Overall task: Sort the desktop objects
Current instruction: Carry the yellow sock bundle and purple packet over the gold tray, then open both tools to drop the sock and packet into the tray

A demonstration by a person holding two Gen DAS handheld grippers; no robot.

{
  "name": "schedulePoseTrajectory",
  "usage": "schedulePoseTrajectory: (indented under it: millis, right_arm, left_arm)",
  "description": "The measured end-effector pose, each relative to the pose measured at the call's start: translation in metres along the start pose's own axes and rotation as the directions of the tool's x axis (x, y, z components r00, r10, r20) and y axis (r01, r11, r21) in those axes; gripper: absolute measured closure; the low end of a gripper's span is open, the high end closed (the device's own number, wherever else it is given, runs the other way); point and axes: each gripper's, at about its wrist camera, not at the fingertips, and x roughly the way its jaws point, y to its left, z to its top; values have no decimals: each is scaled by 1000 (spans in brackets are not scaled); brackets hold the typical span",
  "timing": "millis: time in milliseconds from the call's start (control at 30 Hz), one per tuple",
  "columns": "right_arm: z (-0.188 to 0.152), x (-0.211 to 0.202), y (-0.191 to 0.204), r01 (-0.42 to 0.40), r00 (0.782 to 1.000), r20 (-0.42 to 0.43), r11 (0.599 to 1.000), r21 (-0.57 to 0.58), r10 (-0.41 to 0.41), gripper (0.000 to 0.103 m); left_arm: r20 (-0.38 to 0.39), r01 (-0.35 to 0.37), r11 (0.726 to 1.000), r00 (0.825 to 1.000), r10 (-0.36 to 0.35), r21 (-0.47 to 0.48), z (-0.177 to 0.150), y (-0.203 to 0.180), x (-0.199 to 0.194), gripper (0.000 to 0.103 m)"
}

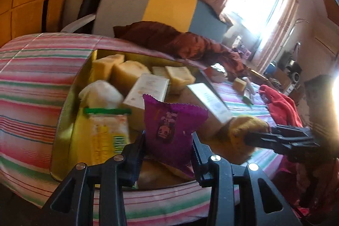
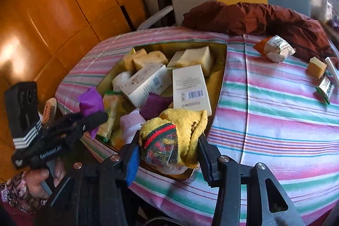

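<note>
purple packet (image 1: 171, 122) pinched in left tongs (image 1: 168, 141), yellow cloth (image 2: 175, 137) prob gripped in right tongs (image 2: 169, 148)

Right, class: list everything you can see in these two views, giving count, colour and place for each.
Tin: one, gold, on the striped cloth.
Soap blocks: several, pale yellow, in the tin's far end.
White boxes: two, in the tin.
Purple packet: one, between the left gripper's fingers.
Yellow cloth: one, red-green band, in the right gripper.
Loose soap block: one, yellow, on the cloth, right.
Crumpled wrapper: one, white-orange, far right.
Striped cloth: one, pink-green-white.
Left gripper: black, closed on the packet.
Right gripper: black, closed on the cloth.
</note>
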Motion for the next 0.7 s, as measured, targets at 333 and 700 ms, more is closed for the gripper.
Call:
schedulePoseTrajectory:
  millis: [333, 700]
  right_arm:
    - [0, 1, -2, 10, 1000, 14, 999, 38, -11, 35]
    - [0, -18, -16, -3, 997, 75, 996, 94, -4, 24]
  left_arm:
    - [-73, -36, 996, 997, 30, -81, -1, 11, 3, 48]
    - [-18, -76, 985, 997, 74, -155, 4, 24, -16, 44]
